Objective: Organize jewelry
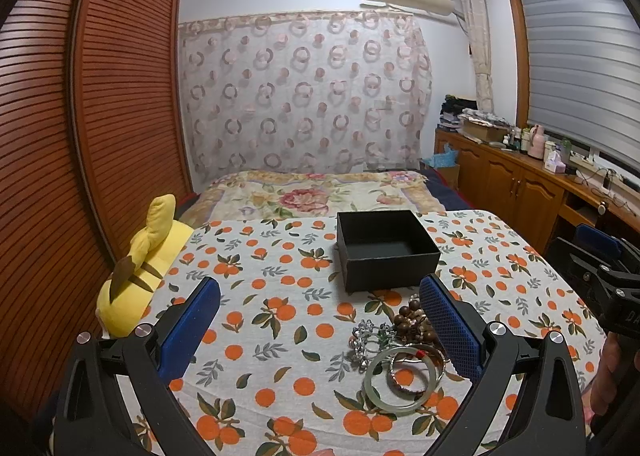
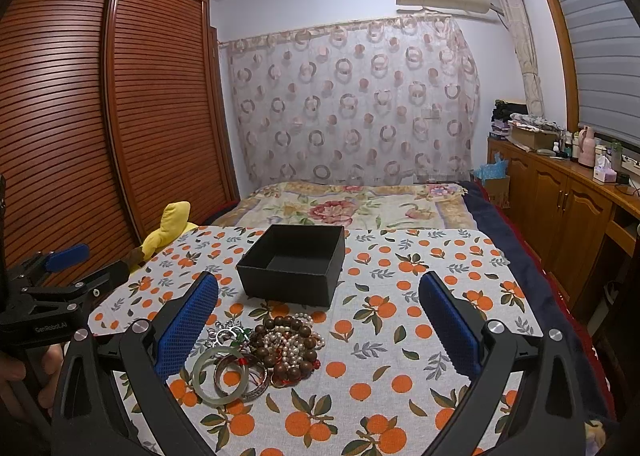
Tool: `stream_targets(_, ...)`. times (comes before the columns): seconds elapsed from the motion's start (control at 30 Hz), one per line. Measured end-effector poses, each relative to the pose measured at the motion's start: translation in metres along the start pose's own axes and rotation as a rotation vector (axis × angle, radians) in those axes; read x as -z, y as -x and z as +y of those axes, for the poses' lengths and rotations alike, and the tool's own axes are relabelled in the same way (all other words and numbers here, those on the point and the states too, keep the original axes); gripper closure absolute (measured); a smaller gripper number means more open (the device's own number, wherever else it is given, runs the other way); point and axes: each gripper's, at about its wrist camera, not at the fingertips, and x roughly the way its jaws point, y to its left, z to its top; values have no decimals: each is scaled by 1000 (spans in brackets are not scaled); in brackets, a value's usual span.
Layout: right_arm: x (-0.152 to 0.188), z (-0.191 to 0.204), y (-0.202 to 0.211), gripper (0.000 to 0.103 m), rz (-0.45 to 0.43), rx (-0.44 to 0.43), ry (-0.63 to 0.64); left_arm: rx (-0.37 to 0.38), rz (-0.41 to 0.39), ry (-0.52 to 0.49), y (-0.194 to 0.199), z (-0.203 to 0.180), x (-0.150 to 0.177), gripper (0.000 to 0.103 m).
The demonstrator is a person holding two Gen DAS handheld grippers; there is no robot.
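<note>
A pile of jewelry lies on the orange-print cloth: a pale green jade bangle point(image 1: 400, 380) point(image 2: 218, 376), thin metal bangles point(image 2: 248, 378), brown wooden beads point(image 1: 414, 322) point(image 2: 286, 340), pearls point(image 2: 292, 350) and a silver chain piece point(image 1: 366, 336). An empty black box point(image 1: 384, 248) point(image 2: 294, 262) stands open just behind the pile. My left gripper point(image 1: 320, 296) is open above the cloth, the pile by its right finger. My right gripper point(image 2: 318, 292) is open, the pile by its left finger. Each gripper shows at the other view's edge.
A yellow plush toy point(image 1: 136, 272) lies at the table's left edge. A bed point(image 1: 320, 192) is behind the table, a slatted wardrobe point(image 1: 80, 136) to the left, a wooden cabinet point(image 2: 568, 192) with bottles to the right.
</note>
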Motion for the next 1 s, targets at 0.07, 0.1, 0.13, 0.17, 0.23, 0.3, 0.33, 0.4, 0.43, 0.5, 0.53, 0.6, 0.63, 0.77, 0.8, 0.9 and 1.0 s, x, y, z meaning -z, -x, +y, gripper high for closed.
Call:
stream_targets(0.07, 0, 0, 0, 2, 0, -1, 0, -1, 0, 0, 0, 0, 0, 6)
stream_targets(0.1, 0, 0, 0, 2, 0, 0, 0, -1, 0, 0, 0, 0, 0, 6)
stream_targets(0.13, 0, 0, 0, 2, 0, 0, 0, -1, 0, 0, 0, 1, -1, 6)
stream_targets(0.17, 0, 0, 0, 2, -1, 0, 0, -1, 0, 0, 0, 0, 0, 6)
stream_targets(0.23, 0, 0, 0, 2, 0, 0, 0, 0, -2, -1, 1, 1, -1, 6)
stream_targets(0.3, 0, 0, 1, 2, 0, -1, -1, -1, -1, -1, 0, -2, -1, 6)
stream_targets(0.33, 0, 1, 1, 2, -1, -1, 0, -1, 1, -2, 1, -2, -2, 6)
stream_targets(0.4, 0, 1, 1, 2, -1, -1, 0, 0, -2, -1, 1, -2, -1, 6)
stream_targets(0.43, 0, 1, 1, 2, 0, 0, 0, 1, -1, -1, 1, -2, -1, 6)
stream_targets(0.5, 0, 1, 1, 2, -1, -1, -1, 0, -2, 0, 1, -2, -2, 6)
stream_targets(0.53, 0, 1, 1, 2, -1, 0, 0, 0, -2, -1, 1, -2, -2, 6)
stream_targets(0.6, 0, 1, 1, 2, -1, -1, -1, 1, -2, -1, 1, -2, -1, 6)
stream_targets(0.63, 0, 1, 1, 2, -1, 0, 0, 0, -2, -1, 1, -2, -1, 6)
stream_targets(0.77, -1, -1, 3, 2, 2, 1, 0, 1, 1, -2, 1, -2, -1, 6)
stream_targets(0.8, -2, 0, 3, 2, 3, 2, 0, 1, 5, -1, 2, -3, -2, 6)
stream_targets(0.9, 4, 0, -1, 2, 14, -2, -1, 5, 26, -5, -3, -9, 2, 6)
stream_targets(1.0, 7, -2, -4, 2, 25, 0, 3, 7, 54, -15, -8, -9, 8, 6)
